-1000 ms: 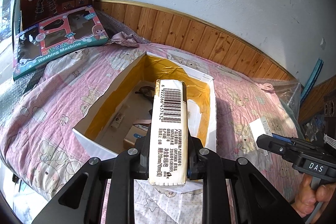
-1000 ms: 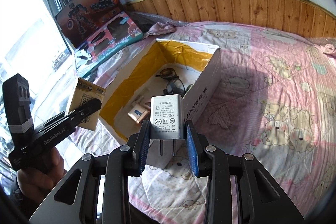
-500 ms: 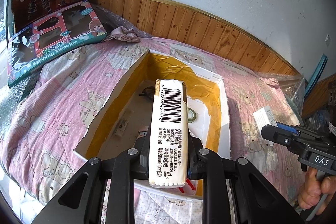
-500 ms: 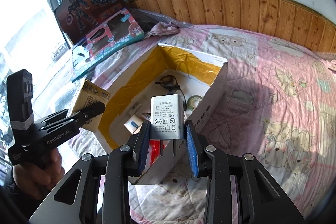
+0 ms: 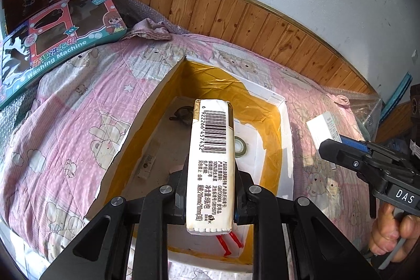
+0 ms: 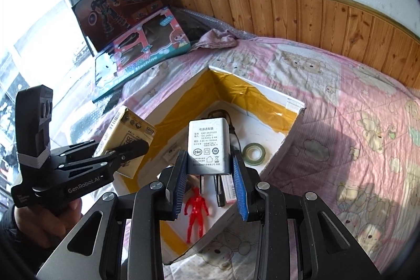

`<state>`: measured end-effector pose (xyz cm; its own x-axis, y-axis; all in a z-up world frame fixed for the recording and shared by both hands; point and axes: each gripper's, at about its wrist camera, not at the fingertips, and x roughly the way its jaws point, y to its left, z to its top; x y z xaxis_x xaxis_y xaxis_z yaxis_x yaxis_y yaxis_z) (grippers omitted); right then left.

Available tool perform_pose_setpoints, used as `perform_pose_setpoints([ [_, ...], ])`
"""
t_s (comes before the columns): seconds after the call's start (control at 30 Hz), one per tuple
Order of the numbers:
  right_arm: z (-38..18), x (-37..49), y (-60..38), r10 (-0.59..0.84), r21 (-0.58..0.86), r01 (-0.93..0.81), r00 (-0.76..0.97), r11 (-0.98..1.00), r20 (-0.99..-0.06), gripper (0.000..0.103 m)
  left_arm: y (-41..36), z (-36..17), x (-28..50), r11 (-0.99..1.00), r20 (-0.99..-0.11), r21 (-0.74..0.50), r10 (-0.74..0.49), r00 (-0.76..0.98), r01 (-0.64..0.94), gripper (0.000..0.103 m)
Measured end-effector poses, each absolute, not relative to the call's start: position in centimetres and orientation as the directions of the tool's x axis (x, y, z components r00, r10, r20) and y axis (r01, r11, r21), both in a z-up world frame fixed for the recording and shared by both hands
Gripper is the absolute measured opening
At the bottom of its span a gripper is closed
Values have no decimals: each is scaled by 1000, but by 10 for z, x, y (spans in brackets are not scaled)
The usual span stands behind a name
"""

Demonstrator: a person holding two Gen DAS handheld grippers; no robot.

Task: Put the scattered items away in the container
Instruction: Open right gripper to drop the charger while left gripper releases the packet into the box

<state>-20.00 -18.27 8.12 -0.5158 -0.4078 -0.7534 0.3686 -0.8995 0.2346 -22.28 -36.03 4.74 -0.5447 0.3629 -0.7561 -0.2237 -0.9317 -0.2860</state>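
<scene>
the left hand-held gripper [image 5: 210, 190] is clamped on a tissue pack [image 5: 211, 164], held above the open cardboard box [image 5: 147, 127] on the bed's pink quilt [image 5: 78, 106]. inside the box lie a roll of tape [image 6: 254, 153], a red figure [image 6: 195, 211] and a dark coiled cable [image 5: 183, 114]. the right hand-held gripper [image 6: 210, 185] is clamped on a white power adapter [image 6: 208, 146], prongs pointing back toward the camera, over the box's near end. a washing machine toy box [image 5: 52, 49] leans at far left.

Two toy boxes [image 5: 52, 25] lean beside a crumpled cloth [image 5: 151, 30] on the quilt [image 5: 65, 109].
</scene>
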Motion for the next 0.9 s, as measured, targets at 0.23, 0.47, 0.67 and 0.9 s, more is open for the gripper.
perform_pose_setpoints([
  [0.23, 69, -237, -189, -381, 186, 406, -476, -895, -793, 34, -337, 53, -245, -935, -775, -194, 332, -538, -297, 23],
  [0.47, 58, -273, -198, -351, 134, 450, -440, -883, -827, 34, -324, 42, -271, -936, -814, -148, 298, -499, -319, 23],
  [0.67, 47, -304, -209, -371, 164, 478, -378, -863, -848, 34, -334, 23, -296, -945, -841, -269, 325, -433, -187, 23],
  [0.9, 27, -329, -221, -328, 122, 512, -334, -850, -884, 34, -340, -2, -315, -933, -866, -359, 338, -367, -13, 24],
])
